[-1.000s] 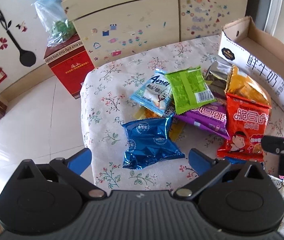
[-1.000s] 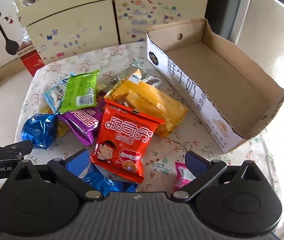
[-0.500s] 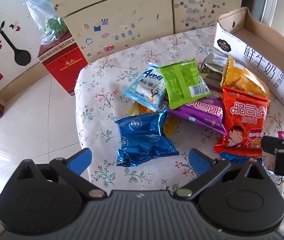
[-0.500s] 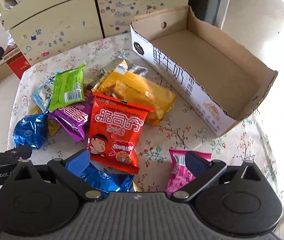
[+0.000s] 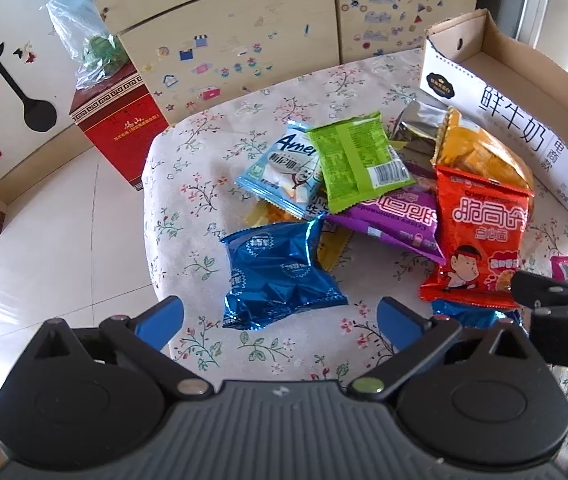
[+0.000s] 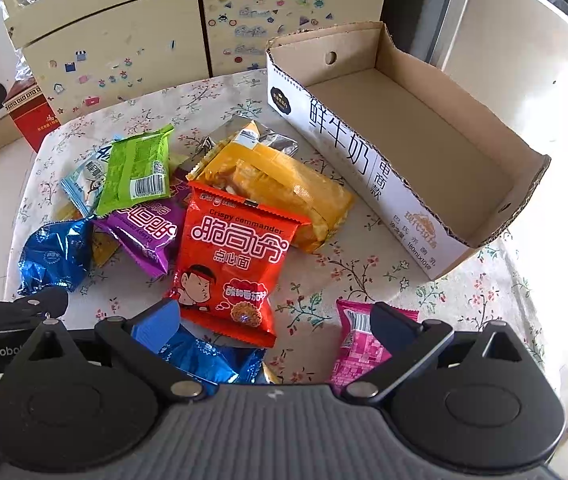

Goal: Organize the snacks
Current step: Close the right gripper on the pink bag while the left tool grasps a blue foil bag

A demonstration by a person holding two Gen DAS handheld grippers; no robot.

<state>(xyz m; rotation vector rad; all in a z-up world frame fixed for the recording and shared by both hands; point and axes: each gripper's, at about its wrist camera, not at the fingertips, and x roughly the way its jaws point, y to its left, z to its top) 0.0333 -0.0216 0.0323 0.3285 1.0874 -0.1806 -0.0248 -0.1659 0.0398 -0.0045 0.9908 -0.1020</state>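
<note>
Cardboard box (image 6: 424,128) is empty, so nothing is sorted yet, I judge. All snack packets (image 6: 228,264) lie piled on the table (image 5: 188,184) beside it. Left gripper (image 5: 280,314) and right gripper (image 6: 276,316) both hang open, holding nothing.

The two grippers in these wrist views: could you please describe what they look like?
Both look alike. The left gripper and the right gripper each have a ribbed dark grey body, two rounded black housings, black linkage arms with silver pivot pins, and blue fingers. A small white mark sits on the centre of each body. White lettering, partly cut off, shows on each gripper's side in the other's view. No cables, sleeves or hands are visible.
</note>
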